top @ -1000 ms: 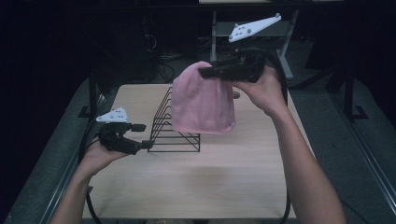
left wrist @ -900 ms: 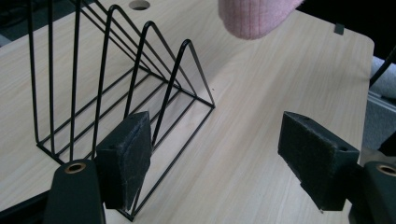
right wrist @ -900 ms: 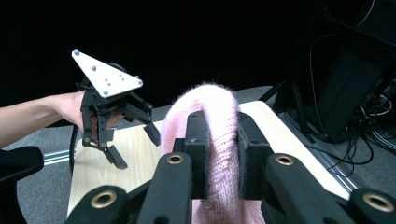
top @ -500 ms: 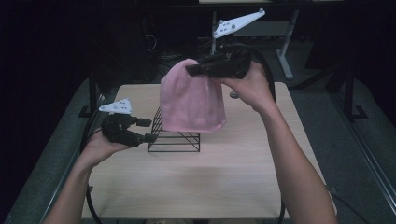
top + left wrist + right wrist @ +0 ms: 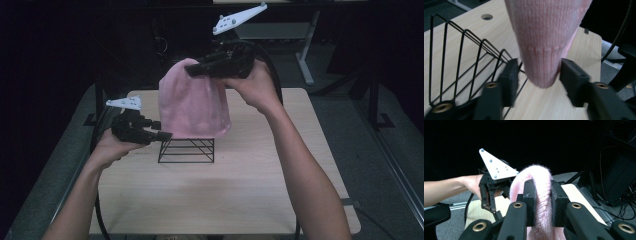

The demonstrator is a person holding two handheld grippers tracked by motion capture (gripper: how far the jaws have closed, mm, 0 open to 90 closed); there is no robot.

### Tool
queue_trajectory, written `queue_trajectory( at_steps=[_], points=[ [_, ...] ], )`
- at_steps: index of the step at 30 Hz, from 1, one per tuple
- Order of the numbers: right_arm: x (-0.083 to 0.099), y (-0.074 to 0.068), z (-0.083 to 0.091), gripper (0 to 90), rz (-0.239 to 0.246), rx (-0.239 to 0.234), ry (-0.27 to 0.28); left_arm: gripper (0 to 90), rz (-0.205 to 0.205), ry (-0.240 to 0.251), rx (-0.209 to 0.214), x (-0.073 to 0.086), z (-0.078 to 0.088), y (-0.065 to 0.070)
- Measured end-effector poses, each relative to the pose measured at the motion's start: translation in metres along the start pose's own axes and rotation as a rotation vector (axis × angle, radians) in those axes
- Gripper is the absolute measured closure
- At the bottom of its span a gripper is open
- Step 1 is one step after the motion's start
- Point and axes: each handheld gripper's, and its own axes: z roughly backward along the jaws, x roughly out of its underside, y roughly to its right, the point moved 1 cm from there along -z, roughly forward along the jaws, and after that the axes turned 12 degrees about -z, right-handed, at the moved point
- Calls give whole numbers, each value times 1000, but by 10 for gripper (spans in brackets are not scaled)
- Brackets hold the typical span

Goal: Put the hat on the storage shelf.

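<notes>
Hanging from the right tongs (image 5: 192, 70), clamped on its crown, the pink hat (image 5: 194, 102) dangles above the rack (image 5: 186, 150); the left tongs (image 5: 537, 75), just closing, bracket its hem without gripping. Placement remains undone.

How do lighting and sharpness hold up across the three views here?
High view: lit pale wooden table, surroundings nearly black, slightly soft. Left gripper view: pink knitted hat crisp, the left gripper smeared with motion blur. Right gripper view: right gripper sharp, black background, no glare.
</notes>
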Motion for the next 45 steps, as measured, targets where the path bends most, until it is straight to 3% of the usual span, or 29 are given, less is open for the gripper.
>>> queue_trajectory(
  at_steps=[3, 8, 12, 18, 32, 40, 45],
  points=[
    [-2, 1, -2, 774, 5, -1, 5, 675, -3, 3, -3, -2, 0, -2],
    [-6, 6, -10, 774, -6, 4, 6, 785, -6, -22, -42, -3, 0, -11],
    [-4, 10, -16, 773, -5, 29, -9, 800, 5, -51, -93, 1, -2, -19],
    [1, 22, -23, 773, -36, 38, -17, 801, -1, -89, -121, 4, -7, -24],
    [7, 35, -31, 772, -49, 41, -24, 800, 20, -129, -138, 9, -14, -33],
    [14, 36, -36, 772, -60, 26, -14, 800, 3, -151, -153, 13, -14, -33],
    [17, 33, -40, 769, -62, 11, -28, 800, 31, -144, -153, 23, -13, -33]
  ],
)
